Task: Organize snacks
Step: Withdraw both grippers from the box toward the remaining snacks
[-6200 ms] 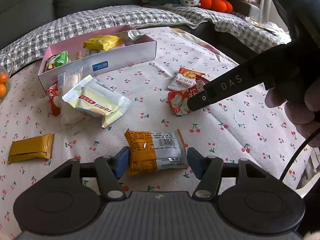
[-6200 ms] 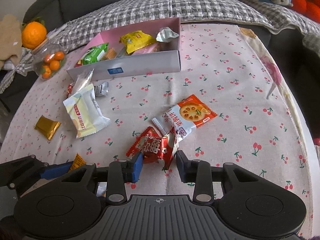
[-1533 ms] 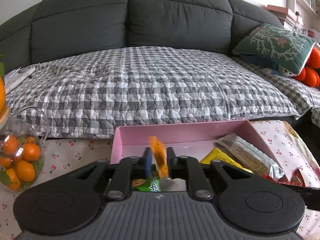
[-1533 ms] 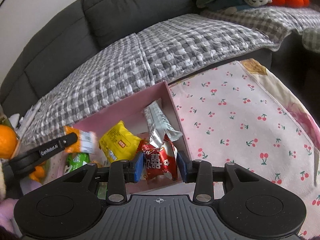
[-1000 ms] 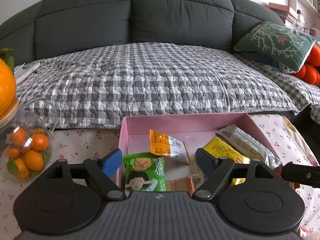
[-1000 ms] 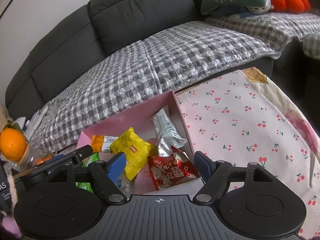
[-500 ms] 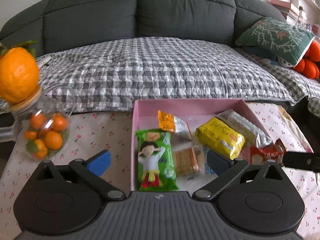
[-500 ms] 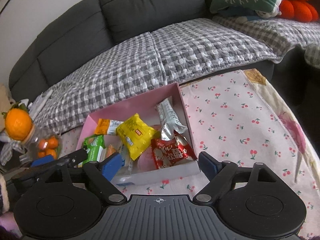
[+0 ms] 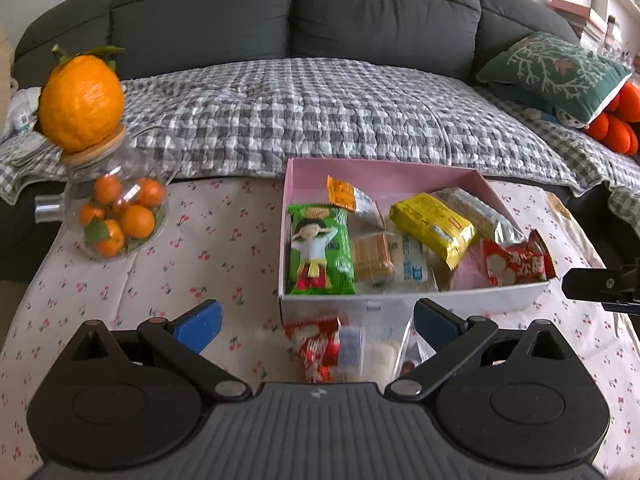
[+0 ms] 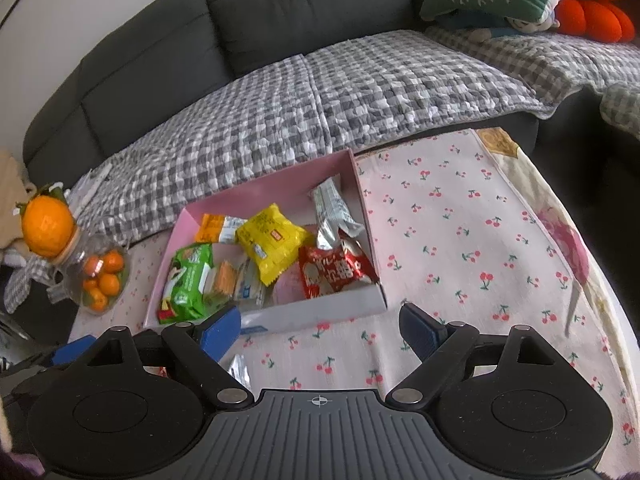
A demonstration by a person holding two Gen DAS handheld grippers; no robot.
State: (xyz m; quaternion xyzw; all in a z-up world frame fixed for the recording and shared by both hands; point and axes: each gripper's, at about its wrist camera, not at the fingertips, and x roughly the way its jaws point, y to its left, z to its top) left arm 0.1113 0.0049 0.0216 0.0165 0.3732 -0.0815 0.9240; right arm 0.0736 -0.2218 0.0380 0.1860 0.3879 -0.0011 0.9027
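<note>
On the table [image 9: 208,240] your pink box [image 10: 256,200] already holds the orange packet [image 9: 346,196] and red packet [image 10: 334,270], so both the left hand-held gripper [image 9: 316,320] and right hand-held gripper [image 10: 320,326] hang spread apart and empty before the box, freed for the snacks [image 9: 344,346] lying just in front of it.

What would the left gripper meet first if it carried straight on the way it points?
Likely the loose snack packets on the tablecloth just short of the pink box, which lie between the left gripper's open jaws. Depth is unclear, so the box's near wall is possible.
</note>
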